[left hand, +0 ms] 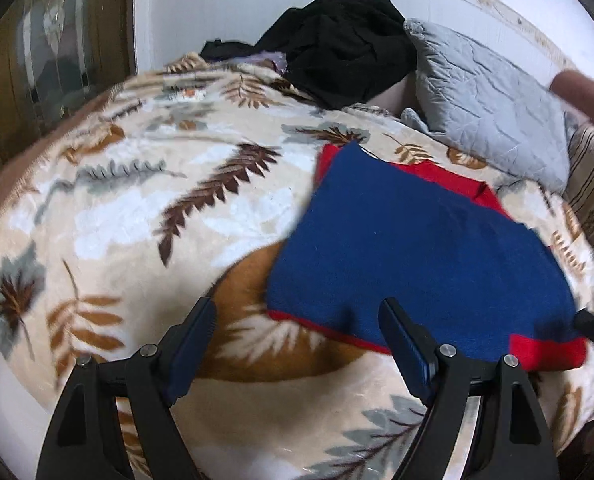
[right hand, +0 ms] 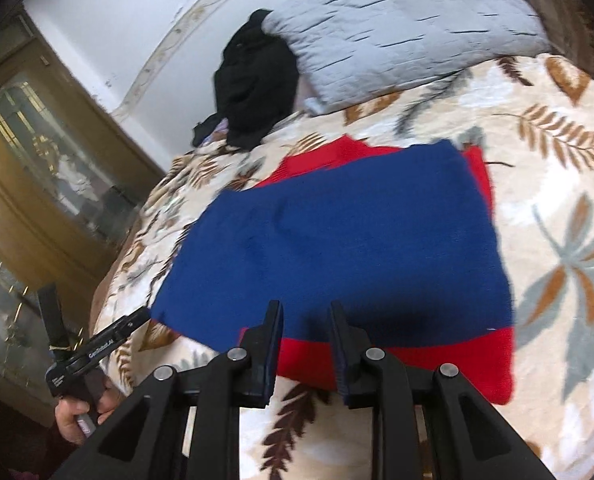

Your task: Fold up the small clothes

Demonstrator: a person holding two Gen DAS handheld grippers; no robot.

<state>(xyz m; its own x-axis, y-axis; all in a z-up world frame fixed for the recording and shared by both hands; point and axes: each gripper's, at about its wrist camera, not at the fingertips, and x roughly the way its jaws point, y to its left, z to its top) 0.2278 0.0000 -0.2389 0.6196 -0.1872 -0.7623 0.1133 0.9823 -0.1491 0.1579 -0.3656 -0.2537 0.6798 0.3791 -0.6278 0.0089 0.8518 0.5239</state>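
Note:
A small blue and red knitted garment (left hand: 417, 248) lies flat on the leaf-patterned blanket (left hand: 137, 208), with red edges showing at its far and near ends. My left gripper (left hand: 297, 312) is open and empty, just in front of the garment's near left corner. In the right wrist view the same garment (right hand: 337, 240) lies ahead. My right gripper (right hand: 305, 312) is open with a narrow gap, empty, above the garment's red near hem (right hand: 417, 360). The left gripper (right hand: 137, 316) shows at that view's left edge, by the garment's corner.
A grey quilted pillow (left hand: 489, 100) and a heap of black clothes (left hand: 345, 44) lie at the back of the bed, against a white wall. A wooden cabinet with glass doors (right hand: 37, 160) stands to the left of the bed.

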